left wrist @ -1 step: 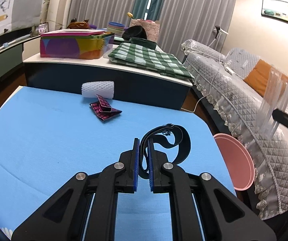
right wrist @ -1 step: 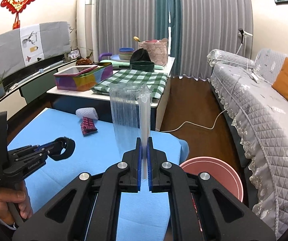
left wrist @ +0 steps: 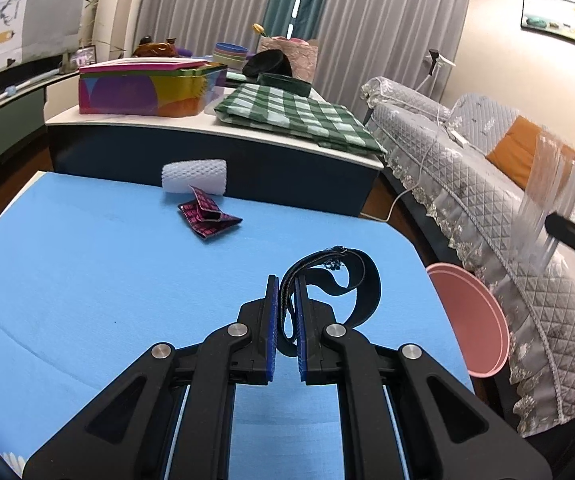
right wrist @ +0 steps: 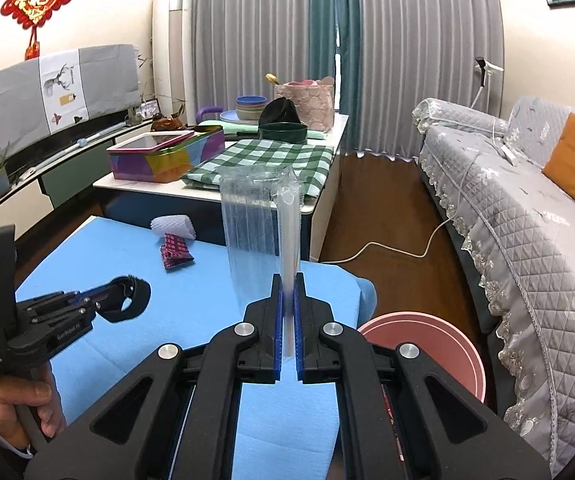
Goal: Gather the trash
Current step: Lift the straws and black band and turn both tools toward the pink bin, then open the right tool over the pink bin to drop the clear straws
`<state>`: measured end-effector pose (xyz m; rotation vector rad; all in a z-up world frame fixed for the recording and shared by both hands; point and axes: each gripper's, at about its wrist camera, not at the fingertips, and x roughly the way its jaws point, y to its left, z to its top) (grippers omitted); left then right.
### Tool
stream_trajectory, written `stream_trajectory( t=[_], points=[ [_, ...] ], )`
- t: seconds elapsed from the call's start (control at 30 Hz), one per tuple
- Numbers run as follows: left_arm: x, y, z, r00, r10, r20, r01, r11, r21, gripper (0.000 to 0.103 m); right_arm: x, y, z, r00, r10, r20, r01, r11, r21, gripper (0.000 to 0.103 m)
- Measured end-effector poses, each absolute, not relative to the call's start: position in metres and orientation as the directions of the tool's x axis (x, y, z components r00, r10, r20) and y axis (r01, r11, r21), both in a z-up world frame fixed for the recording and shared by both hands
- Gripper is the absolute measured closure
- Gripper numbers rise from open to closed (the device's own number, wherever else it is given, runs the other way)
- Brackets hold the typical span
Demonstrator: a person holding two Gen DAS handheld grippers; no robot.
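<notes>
My left gripper (left wrist: 286,280) is shut on a black zippered strap (left wrist: 361,280) that loops out to the right above the blue table (left wrist: 87,280). From the right wrist view, the left gripper (right wrist: 125,290) shows with the strap, held in a person's hand (right wrist: 11,408). My right gripper (right wrist: 287,280) is shut on a clear plastic package (right wrist: 255,216) that stands upright above the table's right edge. A pink bin (right wrist: 439,332) sits on the floor just right of the table, below the right gripper. A crumpled red wrapper (left wrist: 209,218) and a white foam net (left wrist: 195,176) lie at the table's far side.
Behind the blue table stands a low cabinet (left wrist: 207,152) with a colourful tin (left wrist: 147,88), a green checked cloth (left wrist: 299,116) and bowls. A grey quilted sofa (right wrist: 527,240) runs along the right, close to the bin. A white cable (right wrist: 391,248) lies on the wooden floor.
</notes>
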<state>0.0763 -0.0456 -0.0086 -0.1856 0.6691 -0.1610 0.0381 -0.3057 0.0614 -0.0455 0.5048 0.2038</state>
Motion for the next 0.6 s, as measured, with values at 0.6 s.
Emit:
stream_trajectory(
  t=[0.6],
  points=[
    [0.082, -0.098, -0.015, 0.76, -0.214, -0.614, 0.128, 0.975, -0.182, 0.095, 0.041, -0.356, 0.061, 0.886, 0.086, -0.455, -0.092, 0.996, 0.01, 0.098]
  ],
)
